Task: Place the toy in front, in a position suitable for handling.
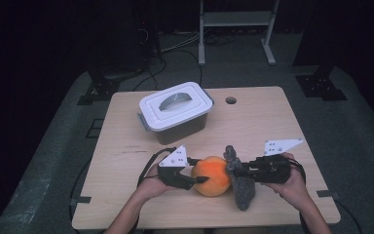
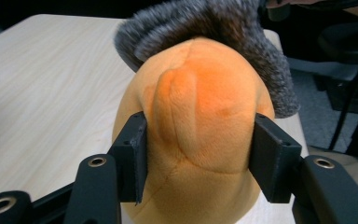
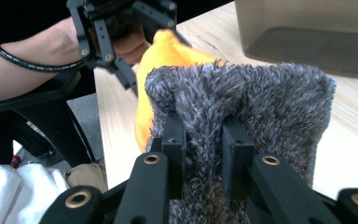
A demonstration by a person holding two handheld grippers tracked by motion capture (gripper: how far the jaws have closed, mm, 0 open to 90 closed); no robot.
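Note:
An orange plush toy (image 1: 213,174) lies near the table's front edge, between my two grippers. My left gripper (image 1: 200,171) comes at it from the left. In the left gripper view its pads (image 2: 133,158) press into both sides of the orange plush toy (image 2: 200,107). A grey fuzzy cloth (image 1: 241,187) drapes against the toy's right end. My right gripper (image 1: 237,170) is shut on a fold of it. In the right gripper view the jaws (image 3: 204,140) pinch the grey fuzzy cloth (image 3: 270,98), with the orange toy (image 3: 168,51) behind it.
A grey storage box with a white handled lid (image 1: 175,105) stands at the back left of the wooden table (image 1: 272,122). A round cable hole (image 1: 231,100) sits near the far edge. A white frame stands on the floor beyond.

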